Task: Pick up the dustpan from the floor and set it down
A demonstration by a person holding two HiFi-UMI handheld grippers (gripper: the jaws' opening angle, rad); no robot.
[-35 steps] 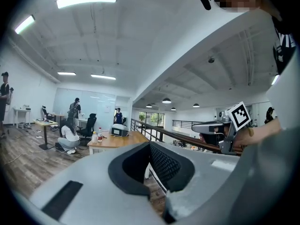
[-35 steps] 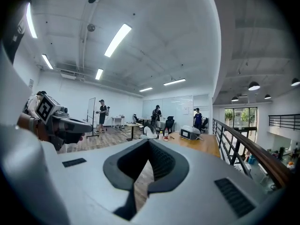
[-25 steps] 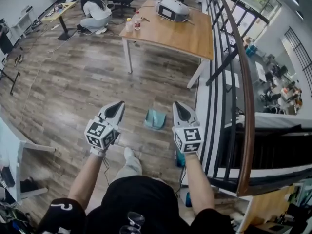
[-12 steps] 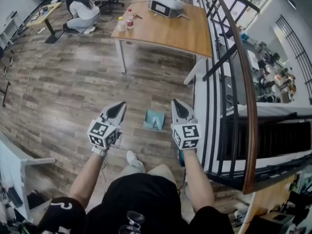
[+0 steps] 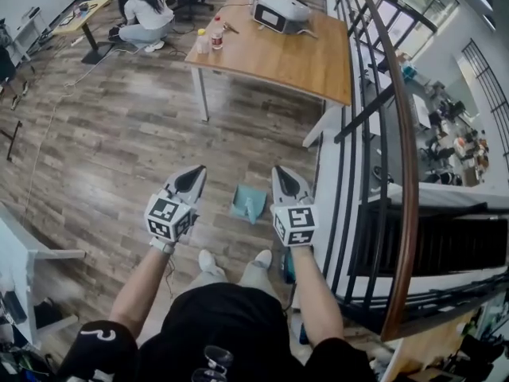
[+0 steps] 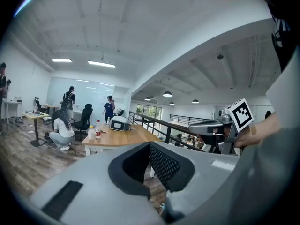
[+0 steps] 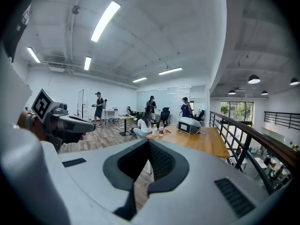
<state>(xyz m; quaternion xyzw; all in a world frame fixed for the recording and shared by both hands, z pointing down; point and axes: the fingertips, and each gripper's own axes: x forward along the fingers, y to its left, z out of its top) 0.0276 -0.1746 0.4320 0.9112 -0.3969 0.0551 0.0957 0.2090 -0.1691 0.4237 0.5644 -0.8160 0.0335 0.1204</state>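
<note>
A teal dustpan (image 5: 249, 203) lies on the wood floor, seen in the head view between my two grippers and a little ahead of them. My left gripper (image 5: 193, 174) hovers to its left, jaws shut and nothing in them. To the dustpan's right, close beside it in the picture, is my right gripper (image 5: 282, 173), also shut and empty. In the left gripper view the jaws (image 6: 150, 144) meet at their tips, and the right gripper (image 6: 208, 125) shows at the right. The right gripper view shows closed jaws (image 7: 148, 142) and the left gripper (image 7: 70, 123). Neither gripper view shows the dustpan.
A wooden table (image 5: 294, 62) with a white device (image 5: 280, 12) and bottles (image 5: 208, 37) stands ahead. A black railing with a wooden handrail (image 5: 402, 157) runs along the right. A person crouches at the far left (image 5: 147, 14). A white shelf (image 5: 24, 249) is at my left.
Both grippers and the person have moved forward toward the dustpan. The right gripper has shifted left, closer to it. Both shoes now show below the grippers. The jaws stayed shut.
</note>
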